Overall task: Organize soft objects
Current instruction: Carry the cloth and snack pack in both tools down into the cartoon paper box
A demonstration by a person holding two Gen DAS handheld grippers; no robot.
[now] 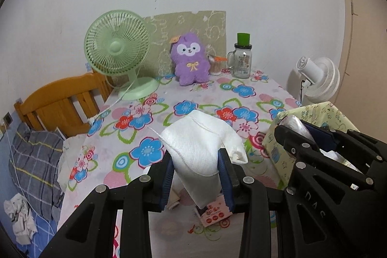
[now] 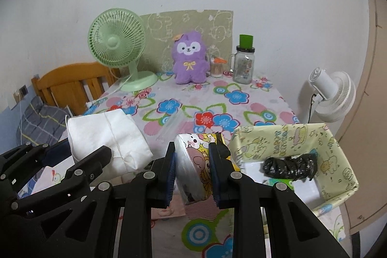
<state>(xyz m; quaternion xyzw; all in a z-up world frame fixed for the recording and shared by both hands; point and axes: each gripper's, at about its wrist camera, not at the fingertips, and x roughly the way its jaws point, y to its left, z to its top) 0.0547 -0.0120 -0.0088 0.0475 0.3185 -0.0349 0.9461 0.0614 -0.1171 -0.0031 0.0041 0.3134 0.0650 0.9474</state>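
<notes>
My left gripper (image 1: 197, 161) is shut on a white folded cloth pack (image 1: 200, 144) and holds it above the flowered table. The same pack shows at the left of the right wrist view (image 2: 106, 137). My right gripper (image 2: 192, 156) is shut on a cartoon-printed tissue pack (image 2: 193, 166), just left of a pale yellow printed box (image 2: 300, 134). The box holds a black crumpled bag (image 2: 290, 167). The right gripper also shows over the box in the left wrist view (image 1: 314, 149). A purple plush toy (image 1: 189, 59) sits at the table's far edge.
A green desk fan (image 1: 118, 52) stands at the back left, its cord running off the table. A glass jar with a green lid (image 1: 241, 59) stands at the back right. A white fan (image 1: 316, 79) stands off the table's right side. A small pink card box (image 1: 215, 213) lies under the left gripper.
</notes>
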